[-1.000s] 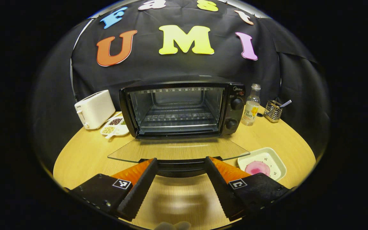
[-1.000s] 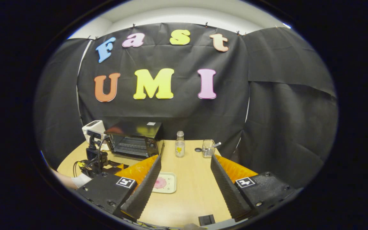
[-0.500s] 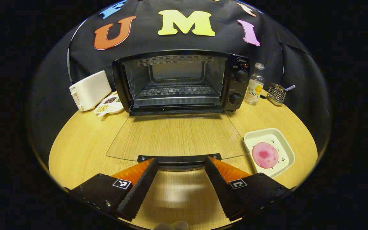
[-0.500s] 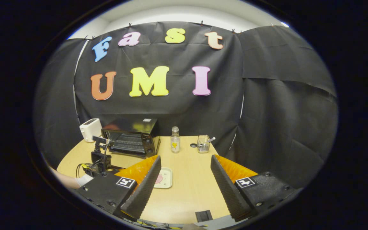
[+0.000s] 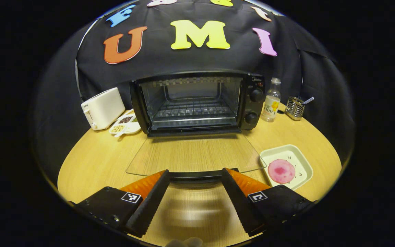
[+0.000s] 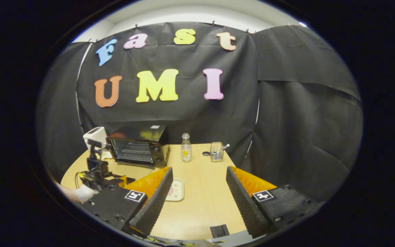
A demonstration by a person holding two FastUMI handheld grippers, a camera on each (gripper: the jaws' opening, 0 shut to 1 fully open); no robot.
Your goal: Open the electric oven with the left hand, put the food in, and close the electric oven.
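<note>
Pink food [image 5: 281,171] in white tray [image 5: 302,161]; oven [image 5: 197,103] rack bare; both jaws released.

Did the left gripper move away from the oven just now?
Yes. In the right gripper view the left gripper has slid left and back from the oven, now clear of its door.

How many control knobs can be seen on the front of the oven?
2. Both sit on the panel at the right of the oven: the upper knob under the small lights, the lower knob straight below it. None seems hidden.
</note>
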